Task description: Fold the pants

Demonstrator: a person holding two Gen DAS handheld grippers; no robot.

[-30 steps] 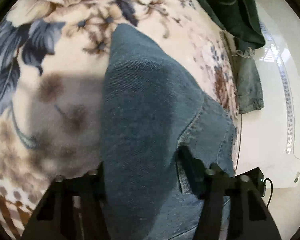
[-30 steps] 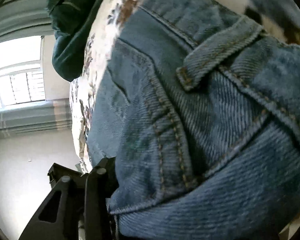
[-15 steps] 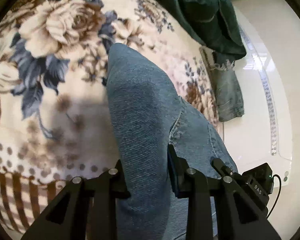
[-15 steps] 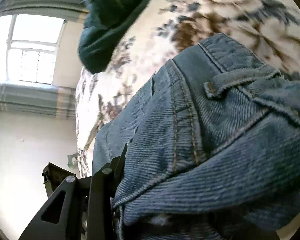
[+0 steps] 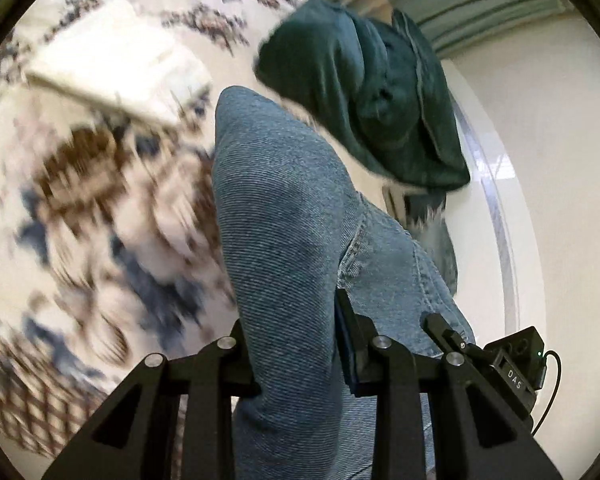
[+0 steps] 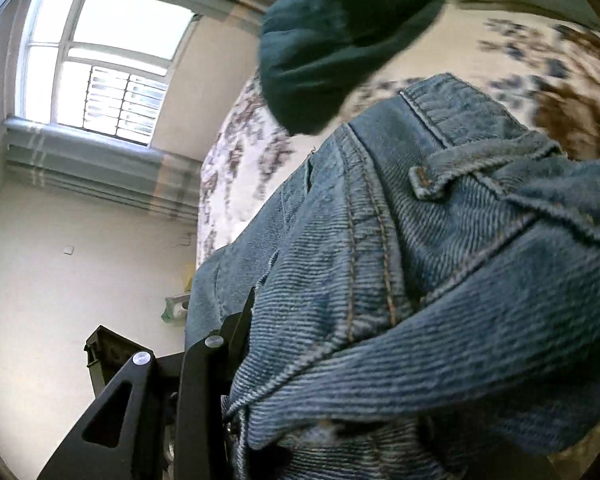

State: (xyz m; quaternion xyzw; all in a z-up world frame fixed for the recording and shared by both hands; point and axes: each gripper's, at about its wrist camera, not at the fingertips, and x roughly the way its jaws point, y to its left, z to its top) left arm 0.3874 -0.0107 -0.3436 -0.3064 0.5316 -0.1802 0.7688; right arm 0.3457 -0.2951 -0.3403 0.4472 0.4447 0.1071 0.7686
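The blue denim pants [image 5: 284, 216] hang lifted over a floral blanket [image 5: 100, 200]. My left gripper [image 5: 296, 332] is shut on a fold of the pants, with denim bunched between both fingers. In the right wrist view the pants' waistband with a belt loop [image 6: 440, 176] fills the frame. My right gripper [image 6: 320, 380] is shut on the pants near the waistband; only its left finger [image 6: 236, 332] shows, the other is hidden under denim.
A dark green garment [image 5: 380, 96] lies on the blanket beyond the pants, and also shows in the right wrist view [image 6: 332, 40]. A cream folded cloth [image 5: 116, 64] lies far left. A window [image 6: 96, 64] and white floor [image 6: 60, 280] lie past the bed edge.
Both grippers have risen and tilted with the pants held. The blanket has dropped farther below, and the green garment and window have come more into view.
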